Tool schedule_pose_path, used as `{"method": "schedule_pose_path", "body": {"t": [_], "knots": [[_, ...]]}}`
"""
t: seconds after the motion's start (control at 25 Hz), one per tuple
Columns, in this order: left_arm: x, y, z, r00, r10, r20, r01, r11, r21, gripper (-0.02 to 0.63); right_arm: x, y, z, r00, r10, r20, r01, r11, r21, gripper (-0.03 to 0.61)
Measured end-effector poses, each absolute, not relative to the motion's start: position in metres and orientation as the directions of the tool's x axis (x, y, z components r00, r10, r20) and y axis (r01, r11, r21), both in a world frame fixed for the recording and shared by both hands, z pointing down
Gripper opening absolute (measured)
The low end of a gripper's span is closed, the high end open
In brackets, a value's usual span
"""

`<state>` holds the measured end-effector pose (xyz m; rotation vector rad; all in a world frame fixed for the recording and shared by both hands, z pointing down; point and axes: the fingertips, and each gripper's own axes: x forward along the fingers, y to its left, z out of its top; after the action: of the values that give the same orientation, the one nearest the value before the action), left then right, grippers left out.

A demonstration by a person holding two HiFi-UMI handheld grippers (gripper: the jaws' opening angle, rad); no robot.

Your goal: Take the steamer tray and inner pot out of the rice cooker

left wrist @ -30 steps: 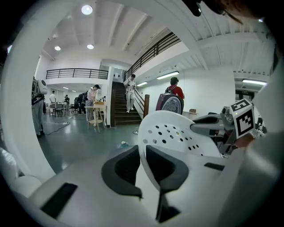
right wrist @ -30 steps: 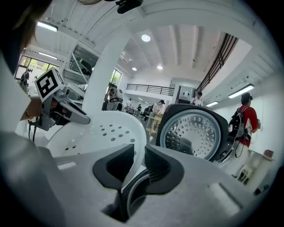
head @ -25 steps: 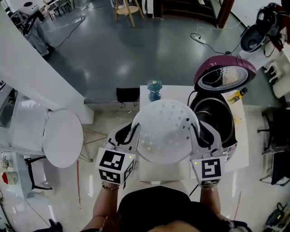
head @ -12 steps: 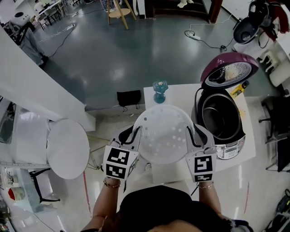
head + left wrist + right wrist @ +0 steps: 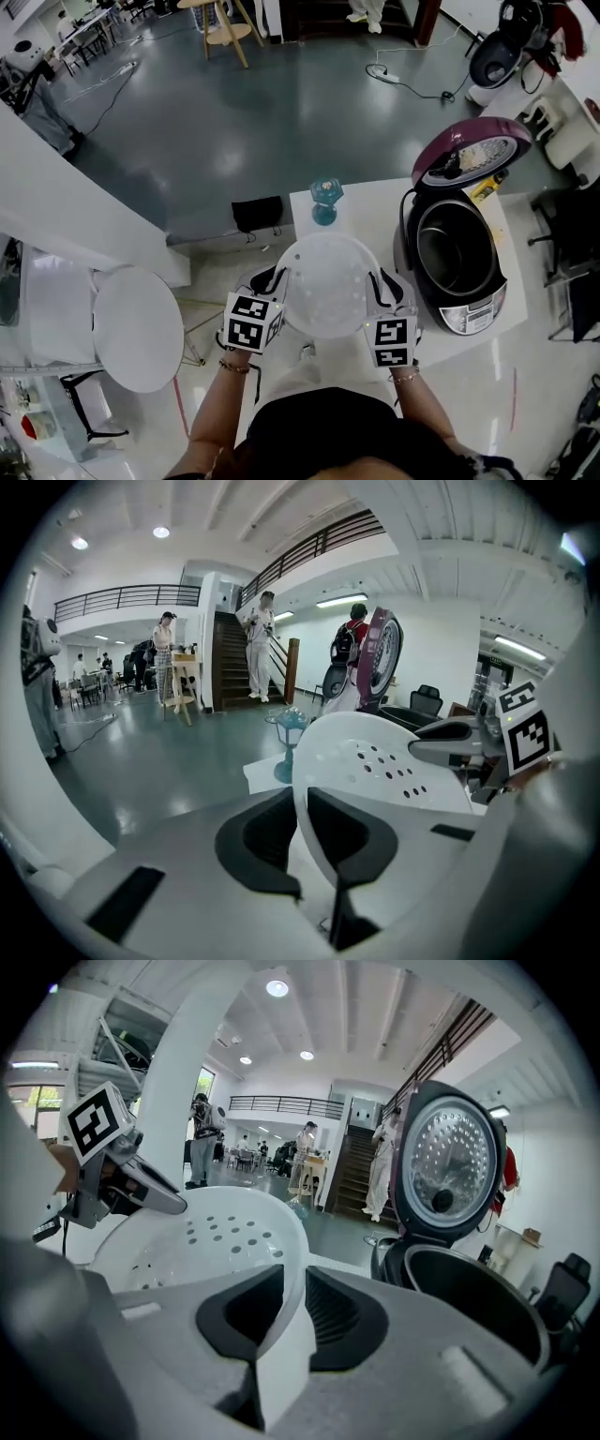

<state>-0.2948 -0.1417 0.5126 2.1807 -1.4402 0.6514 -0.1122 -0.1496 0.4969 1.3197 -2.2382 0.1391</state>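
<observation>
Though the steamer tray [image 5: 326, 298] hides the table [image 5: 375, 202] under it, so contact can't be judged, your left gripper [image 5: 269, 279] and right gripper [image 5: 384, 286] each clamp its thin rim on opposite sides, jaws nearly together. The tray is empty and sits just left of the rice cooker [image 5: 469, 314]. The cooker's lid [image 5: 469, 155] is raised and the inner pot [image 5: 457, 248] sits inside, its depths dark.

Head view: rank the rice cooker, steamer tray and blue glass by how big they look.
Largest: rice cooker, lid open.
Then: steamer tray, though it sits nearer the camera, which flatters it.
Smallest: blue glass, clearly.
</observation>
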Motion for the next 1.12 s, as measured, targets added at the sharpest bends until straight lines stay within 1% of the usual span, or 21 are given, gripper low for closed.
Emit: {"method": "schedule_pose_path", "body": {"t": [0.2,0.48,0.8,0.96,1.12], "knots": [[-0.300,-0.172,0.555,0.365,-0.651,0.665,-0.914,-0.387,0.123,0.034,-0.116,-0.168,0.546,-0.327,-0.768,0.550,-0.877,0.463,0.125,0.080],[-0.287,-0.217,0.600,0.392,-0.553,0.735,-0.883,-0.452,0.131,0.023,-0.101,-0.173,0.592,-0.274,-0.726,0.630,-0.945,0.327,-0.034,0.071],[-0.251,-0.250,0.622,0.419,-0.457,0.785,-0.813,-0.573,0.100,0.023,-0.075,-0.175,0.619,-0.156,-0.712,0.685,-0.982,0.185,-0.032,0.074],[-0.240,-0.259,0.641,0.418,-0.407,0.812,-0.796,-0.595,0.112,0.023,-0.068,-0.175,0.627,-0.140,-0.690,0.711,-0.988,0.141,-0.057,0.074],[-0.231,-0.266,0.650,0.418,-0.386,0.823,-0.791,-0.599,0.121,0.023,-0.060,-0.177,0.637,-0.118,-0.671,0.732,-0.992,0.113,-0.057,0.074]]}}
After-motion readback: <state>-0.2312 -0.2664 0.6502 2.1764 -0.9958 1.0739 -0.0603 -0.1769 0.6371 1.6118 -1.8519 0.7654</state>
